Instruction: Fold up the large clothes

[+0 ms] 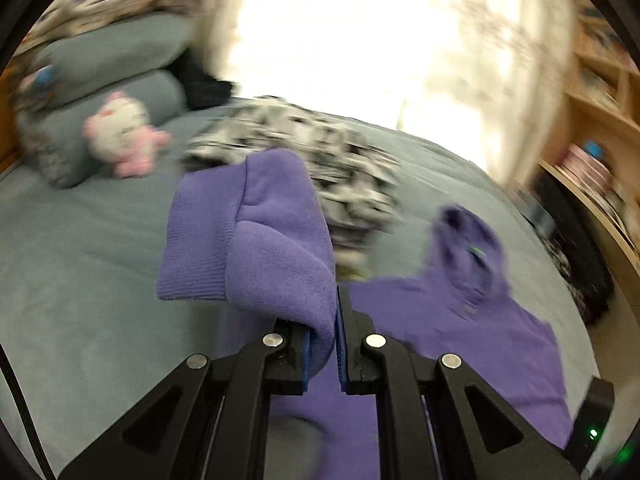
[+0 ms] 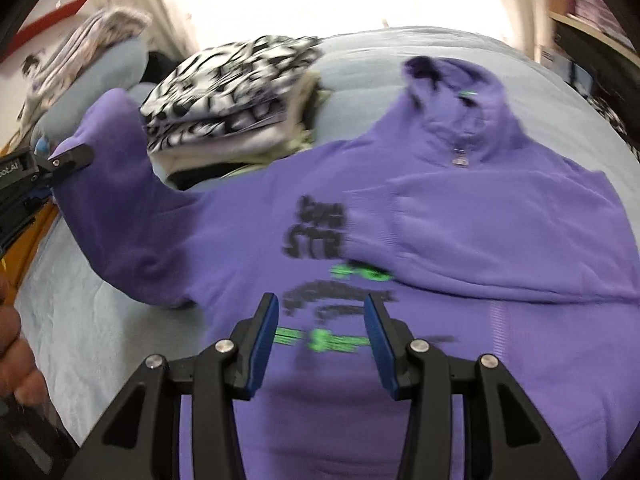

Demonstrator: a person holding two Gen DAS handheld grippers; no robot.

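Left claw (image 1: 335,330) pinching purple hoodie (image 2: 460,240) sleeve over grey bed (image 1: 88,240).

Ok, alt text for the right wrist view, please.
The open right gripper hovers over a purple hooded sweatshirt spread on a grey bed. At left, the left gripper pinches one sleeve, near folded black-and-white patterned clothes.

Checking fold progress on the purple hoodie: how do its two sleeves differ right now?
The left sleeve is lifted off the bed, pinched near its cuff by the left gripper; the right sleeve lies flat, already folded across the chest. The right gripper hovers with jaws open, touching neither. Both sleeves are the same purple knit with ribbed cuffs.
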